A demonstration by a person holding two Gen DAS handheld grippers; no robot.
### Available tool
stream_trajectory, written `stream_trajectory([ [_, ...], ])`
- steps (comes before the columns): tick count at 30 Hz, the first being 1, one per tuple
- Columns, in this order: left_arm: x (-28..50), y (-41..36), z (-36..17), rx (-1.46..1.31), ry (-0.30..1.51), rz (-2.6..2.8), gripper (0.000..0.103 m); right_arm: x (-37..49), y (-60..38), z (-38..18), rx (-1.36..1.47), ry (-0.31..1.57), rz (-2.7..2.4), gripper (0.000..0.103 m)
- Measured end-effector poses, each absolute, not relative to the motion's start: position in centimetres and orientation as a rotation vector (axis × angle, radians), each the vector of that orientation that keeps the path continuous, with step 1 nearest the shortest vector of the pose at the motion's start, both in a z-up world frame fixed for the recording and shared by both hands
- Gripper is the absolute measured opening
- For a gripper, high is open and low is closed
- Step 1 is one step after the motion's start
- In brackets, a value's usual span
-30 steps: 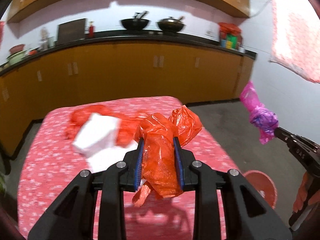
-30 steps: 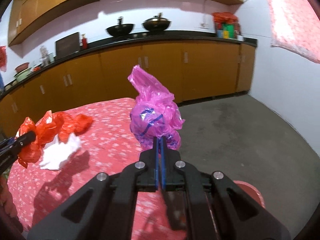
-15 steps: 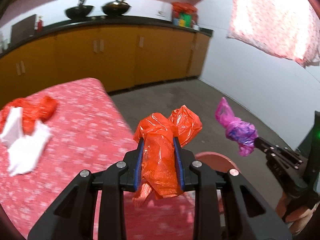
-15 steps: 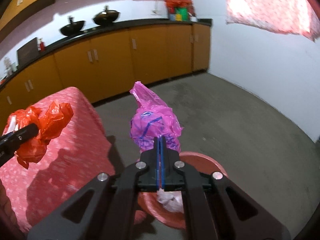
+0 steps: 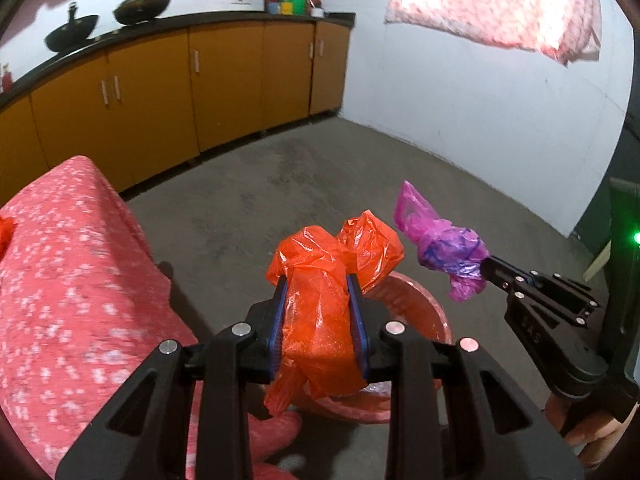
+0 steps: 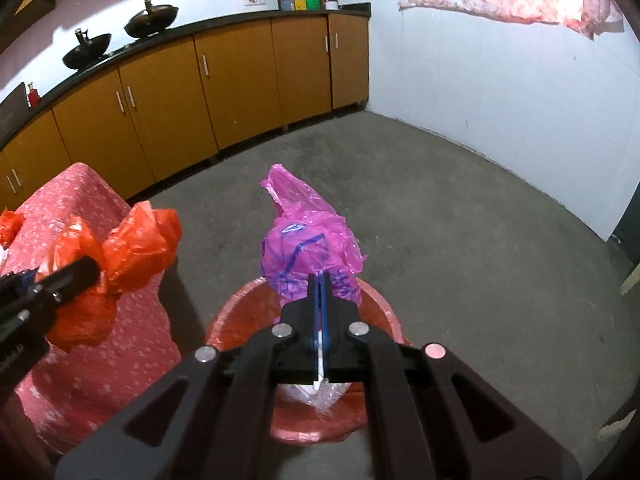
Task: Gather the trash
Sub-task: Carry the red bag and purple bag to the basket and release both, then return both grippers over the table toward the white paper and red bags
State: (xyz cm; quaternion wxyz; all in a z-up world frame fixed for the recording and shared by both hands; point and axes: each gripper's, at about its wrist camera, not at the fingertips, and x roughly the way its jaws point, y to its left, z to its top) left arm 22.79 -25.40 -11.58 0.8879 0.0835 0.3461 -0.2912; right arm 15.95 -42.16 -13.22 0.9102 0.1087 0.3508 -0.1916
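Note:
My left gripper (image 5: 318,284) is shut on a crumpled orange plastic bag (image 5: 320,304), held above the near rim of a red bin (image 5: 424,304) on the floor. My right gripper (image 6: 320,280) is shut on a purple plastic bag (image 6: 308,240), which hangs over the red bin (image 6: 380,300). Pale plastic trash (image 6: 320,396) lies inside the bin. In the left wrist view the purple bag (image 5: 444,248) and the right gripper (image 5: 486,268) are at the right. In the right wrist view the orange bag (image 6: 120,248) and the left gripper (image 6: 86,272) are at the left.
A table with a red patterned cloth (image 5: 72,280) stands left of the bin, with an orange scrap (image 6: 10,222) on it. Orange cabinets (image 6: 240,76) with woks (image 6: 152,20) on the counter line the far wall. A white wall (image 5: 480,120) is right; grey floor lies between.
Both grippers have swung right, away from the table, and come down over the red bin, each still holding its bag. The white and orange trash on the table has slipped out of view.

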Motion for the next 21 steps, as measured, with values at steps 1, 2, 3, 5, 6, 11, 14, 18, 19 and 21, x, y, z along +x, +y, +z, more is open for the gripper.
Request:
stream_trajectory([
  [1,22.9,-26.0,-12.0,0.182,0.727,-0.609,0.029,16.0,-42.4,-13.5,0.227,0.729,-0.398,0.003],
  [2,23.1,-26.3,-12.2,0.187,0.732,-0.613,0.029,16.0,-42.6,-13.8,0.229,0.733,-0.400,0.003],
  [3,23.3,-26.8,-12.6,0.195,0.738,-0.617,0.029,16.1,-42.8,-14.1,0.234,0.736,-0.401,0.003],
  [5,23.5,-27.7,-12.9,0.211,0.745,-0.622,0.029,16.4,-43.0,-14.2,0.241,0.741,-0.403,0.003],
  [6,23.6,-28.0,-13.2,0.217,0.749,-0.625,0.029,16.5,-43.2,-14.5,0.245,0.744,-0.404,0.003],
  [11,24.1,-29.7,-14.3,0.249,0.767,-0.640,0.030,18.0,-43.5,-14.9,0.262,0.757,-0.404,0.003],
  [14,24.1,-30.5,-14.6,0.263,0.768,-0.647,0.031,18.3,-43.8,-15.3,0.270,0.763,-0.398,0.003],
  [18,24.4,-31.1,-15.0,0.267,0.772,-0.652,0.035,18.4,-44.2,-15.6,0.278,0.771,-0.394,0.005],
  [19,24.3,-31.0,-15.1,0.266,0.773,-0.652,0.036,18.4,-44.3,-15.7,0.281,0.770,-0.395,0.006],
  [21,24.4,-30.9,-15.3,0.261,0.778,-0.652,0.036,18.5,-44.4,-15.8,0.284,0.772,-0.395,0.006],
])
